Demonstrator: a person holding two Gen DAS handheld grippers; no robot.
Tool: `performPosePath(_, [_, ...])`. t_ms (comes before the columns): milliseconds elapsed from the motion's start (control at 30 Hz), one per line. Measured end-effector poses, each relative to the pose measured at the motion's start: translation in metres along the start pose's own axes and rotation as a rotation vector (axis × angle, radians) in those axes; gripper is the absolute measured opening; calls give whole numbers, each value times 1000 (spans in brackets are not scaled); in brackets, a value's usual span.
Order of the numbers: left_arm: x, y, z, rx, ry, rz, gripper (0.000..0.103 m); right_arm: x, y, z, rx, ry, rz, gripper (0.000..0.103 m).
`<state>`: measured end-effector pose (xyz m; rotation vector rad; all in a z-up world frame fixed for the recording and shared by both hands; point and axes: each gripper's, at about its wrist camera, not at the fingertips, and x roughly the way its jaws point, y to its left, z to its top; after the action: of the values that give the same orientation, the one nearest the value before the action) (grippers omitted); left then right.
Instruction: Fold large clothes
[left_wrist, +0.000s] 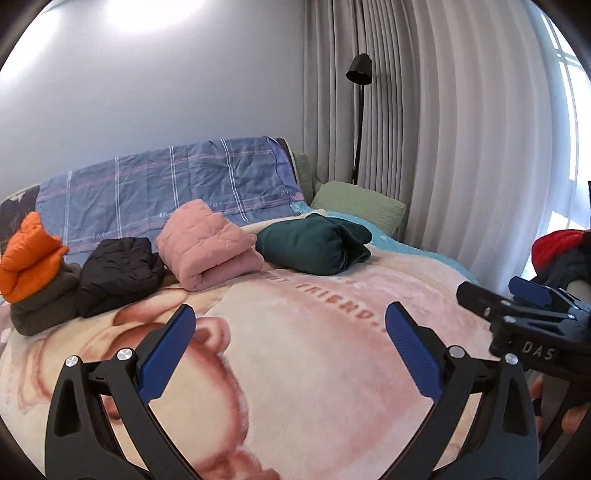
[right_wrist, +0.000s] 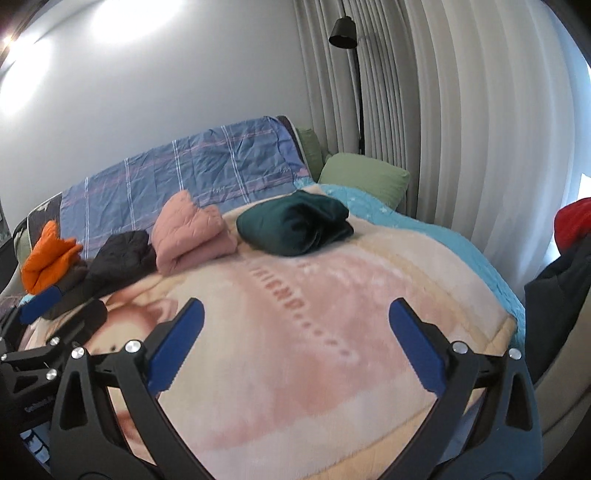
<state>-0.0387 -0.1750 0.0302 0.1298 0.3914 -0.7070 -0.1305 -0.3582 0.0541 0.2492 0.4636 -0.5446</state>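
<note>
Both tongs are wide open and hold nothing. The left tongs (left_wrist: 290, 328) and the right tongs (right_wrist: 295, 325) hang over the pink blanket (left_wrist: 314, 369). Far ahead of them lie folded clothes in a row: an orange jacket (left_wrist: 27, 262), a black one (left_wrist: 118, 273), a pink one (left_wrist: 207, 243) and a green one (left_wrist: 314, 245). More clothes (right_wrist: 565, 266), maybe unfolded, sit right of the right tongs.

Fuzzy fleece blanket (left_wrist: 314, 369), quilted pink jacket (left_wrist: 207, 243), seemingly matt plastic gripper (left_wrist: 291, 350).
</note>
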Motion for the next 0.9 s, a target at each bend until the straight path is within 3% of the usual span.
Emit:
performPosePath(167, [-21,7,-6,2,-19,-37,102,-13,6,-11,6,2,-12,101])
performPosePath(433, [-32,20,-11,-24,-5,20,102,-17,17,-18,-5,9,-27,101])
performPosePath(900, [-31,22,-16,-4,25,26,102,-11,23,-18,-13,13,-40,101])
